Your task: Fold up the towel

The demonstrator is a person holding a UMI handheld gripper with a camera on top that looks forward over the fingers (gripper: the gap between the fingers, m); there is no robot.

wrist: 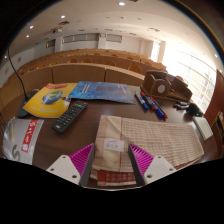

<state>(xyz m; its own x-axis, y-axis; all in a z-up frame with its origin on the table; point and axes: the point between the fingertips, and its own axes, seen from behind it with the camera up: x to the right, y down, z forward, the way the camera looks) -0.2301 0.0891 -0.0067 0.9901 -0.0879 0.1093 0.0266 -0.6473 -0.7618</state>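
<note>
The near hem of the checked towel (140, 148) runs down between the gripper (112, 162) fingers and is cut off there, so its full length cannot be told. The print on the white label (116, 146) on the towel is too small to read. Left of the towel, the white bag (22, 138) is cut off, its red lettering unreadable.

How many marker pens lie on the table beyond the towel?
2 can be made out: the two marker pens lie side by side on the table, just beyond the towel's far edge, near the brown bag. Others may be hidden.
</note>
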